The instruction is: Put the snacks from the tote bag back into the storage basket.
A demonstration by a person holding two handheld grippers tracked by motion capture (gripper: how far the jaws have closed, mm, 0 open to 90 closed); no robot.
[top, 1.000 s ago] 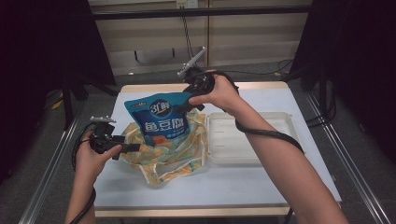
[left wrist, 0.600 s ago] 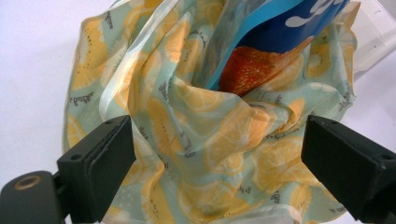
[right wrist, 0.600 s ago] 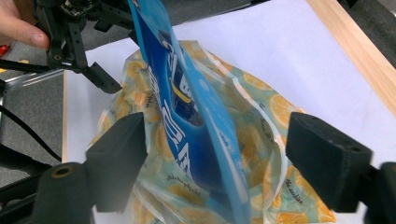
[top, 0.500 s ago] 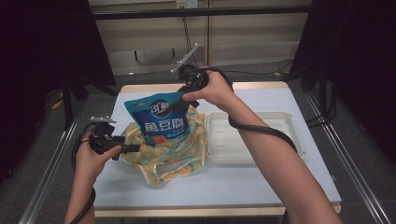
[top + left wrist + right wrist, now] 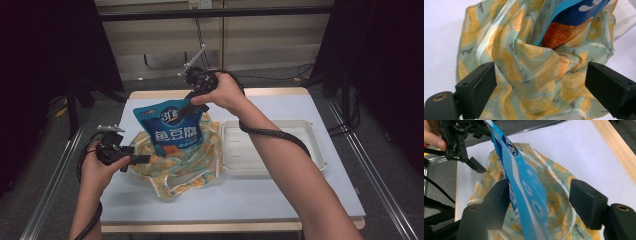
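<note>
At the bench's far edge, your right tool (image 5: 186,111) has just been closing around the pouch (image 5: 172,131), not yet pinching; left tool (image 5: 142,159) gapes at the bag (image 5: 192,167).

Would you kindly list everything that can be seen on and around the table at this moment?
Snack pouch: one, blue with white lettering, upright inside the mouth of the patterned bag.
Patterned bag: one, pale green with orange slices, crumpled on the table's left half.
Tray: one, cream white, on the table, right of the bag.
Table: one, white top with wooden edge.
Right gripper: one, black, jaws astride the pouch's top edge and just closing, one pad against it, the other apart.
Left gripper: one, black, jaws wide open at the bag's left side.
</note>
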